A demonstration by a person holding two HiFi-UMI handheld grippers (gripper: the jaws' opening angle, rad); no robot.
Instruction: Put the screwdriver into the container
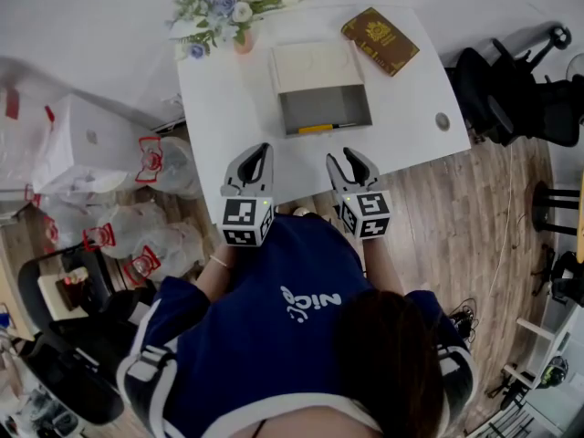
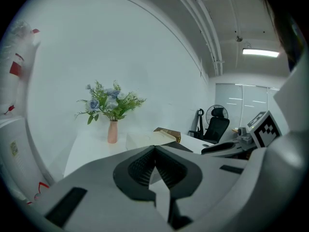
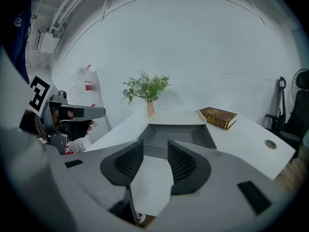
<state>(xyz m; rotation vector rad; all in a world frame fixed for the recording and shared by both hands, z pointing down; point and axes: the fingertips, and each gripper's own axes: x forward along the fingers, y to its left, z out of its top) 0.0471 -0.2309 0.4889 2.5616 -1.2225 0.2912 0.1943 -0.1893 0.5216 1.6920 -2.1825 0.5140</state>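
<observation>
A yellow-handled screwdriver (image 1: 317,128) lies inside the grey open container (image 1: 325,108) along its near wall, on the white table (image 1: 219,117). The container's beige lid (image 1: 315,65) is folded back behind it. My left gripper (image 1: 263,151) hovers over the table's near edge, left of the container, with its jaws shut and nothing between them (image 2: 154,151). My right gripper (image 1: 349,160) hangs just in front of the container, jaws open and empty (image 3: 155,161). In the right gripper view the container (image 3: 174,133) is straight ahead and the screwdriver is hidden.
A pink vase of flowers (image 1: 233,12) stands at the table's far left, and a brown book (image 1: 380,40) at the far right. White plastic bags (image 1: 91,153) crowd the floor to the left. Black chairs (image 1: 520,89) stand to the right.
</observation>
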